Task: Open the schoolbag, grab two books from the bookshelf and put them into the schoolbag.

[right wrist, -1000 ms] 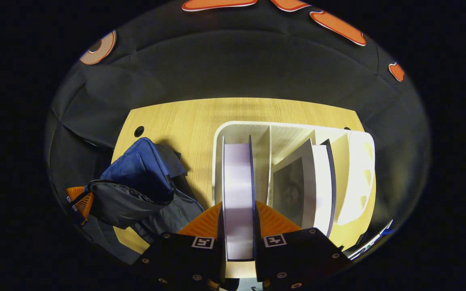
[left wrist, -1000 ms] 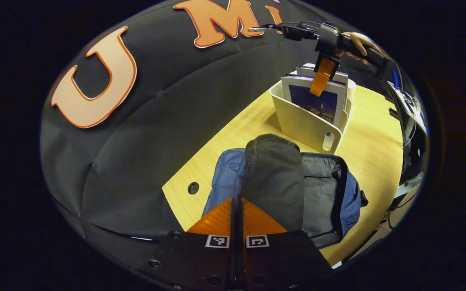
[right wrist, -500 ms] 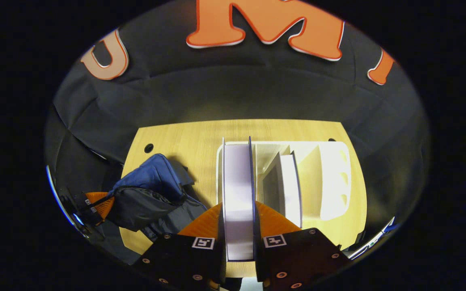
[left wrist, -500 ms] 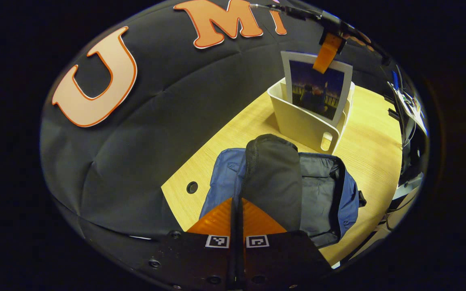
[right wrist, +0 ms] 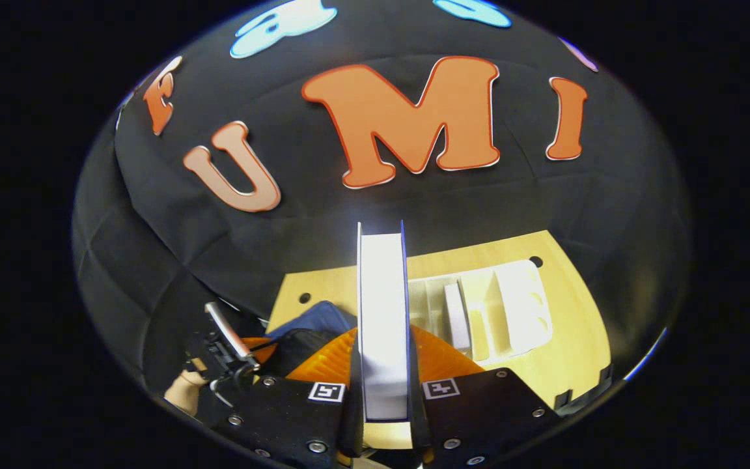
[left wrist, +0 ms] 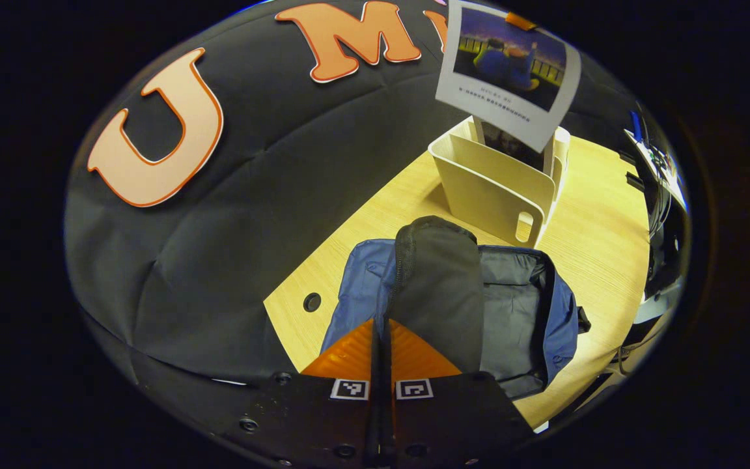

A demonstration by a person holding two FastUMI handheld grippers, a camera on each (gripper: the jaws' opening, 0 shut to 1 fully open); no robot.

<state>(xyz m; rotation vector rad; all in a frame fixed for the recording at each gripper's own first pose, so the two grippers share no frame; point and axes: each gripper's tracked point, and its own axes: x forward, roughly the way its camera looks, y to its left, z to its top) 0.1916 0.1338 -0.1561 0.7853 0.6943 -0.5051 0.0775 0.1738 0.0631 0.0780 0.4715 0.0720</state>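
The schoolbag (left wrist: 518,306) lies open on the surface (left wrist: 603,234), just in front of the bookshelf (left wrist: 492,189). The left gripper (left wrist: 381,339) has its jaws pressed together on the bag's dark flap (left wrist: 440,286), holding it up so the grey lining of the main compartment is exposed. Opening the bag looks done, and the flap seems to need that hold to keep the mouth clear.

The first book (left wrist: 505,71) hangs in the air above the bookshelf, clear of its rim, cover facing the left gripper view. In the right gripper view the same book shows edge-on, its pale page block running straight up between the right gripper (right wrist: 383,365) jaws, which pinch it from both sides near its lower end. So the first pick is made and the book is free of its slot.

A second book (right wrist: 456,316) stands in a slot of the bookshelf, beside the slot nearest the bag, which looks empty.

By my reading the task is under halfway: bag open, one book lifted, none inside yet. What remains is to carry this book from above the bookshelf to the bag's mouth, slide it under the held flap, let go, then fetch the second book and do the same.
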